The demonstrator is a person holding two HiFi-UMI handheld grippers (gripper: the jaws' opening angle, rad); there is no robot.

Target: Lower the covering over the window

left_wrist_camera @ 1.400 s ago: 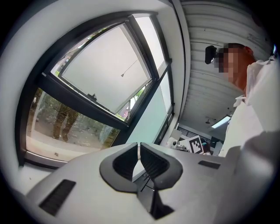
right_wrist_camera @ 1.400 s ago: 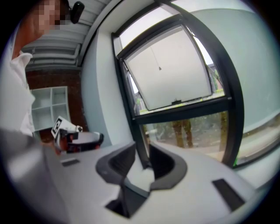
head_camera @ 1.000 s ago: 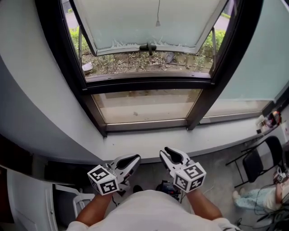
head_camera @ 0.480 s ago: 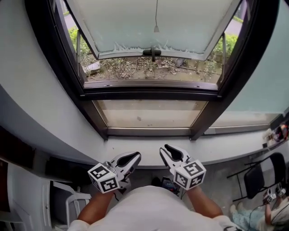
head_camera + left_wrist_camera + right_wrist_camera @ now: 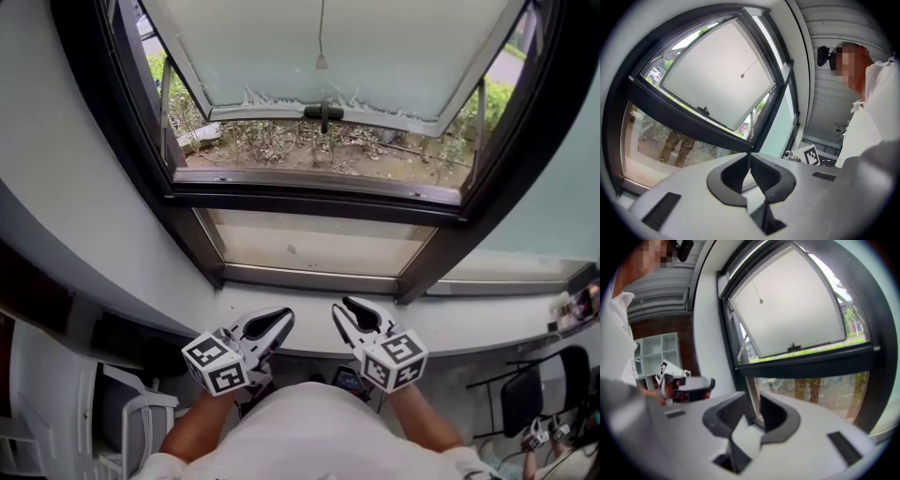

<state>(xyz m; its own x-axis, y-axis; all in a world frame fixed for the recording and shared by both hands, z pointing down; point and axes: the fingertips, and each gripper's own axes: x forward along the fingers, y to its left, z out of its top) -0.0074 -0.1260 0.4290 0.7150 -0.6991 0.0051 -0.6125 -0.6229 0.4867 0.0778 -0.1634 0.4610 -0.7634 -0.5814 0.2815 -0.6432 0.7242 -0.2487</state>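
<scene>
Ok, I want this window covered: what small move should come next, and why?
Probably raise the right gripper toward the pull cord hanging high ahead. Its jaws stand apart and empty, the left gripper is shut, and both sit low by the sill, well below the cord.

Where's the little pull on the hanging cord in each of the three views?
Head view: the cord pull hangs top centre, against the pale pane.
Left gripper view: cord pull upper middle, against the same pane.
Right gripper view: cord pull upper middle, on the pane's left part.
Shared landmark: the black window handle on the pane's lower edge.
</scene>
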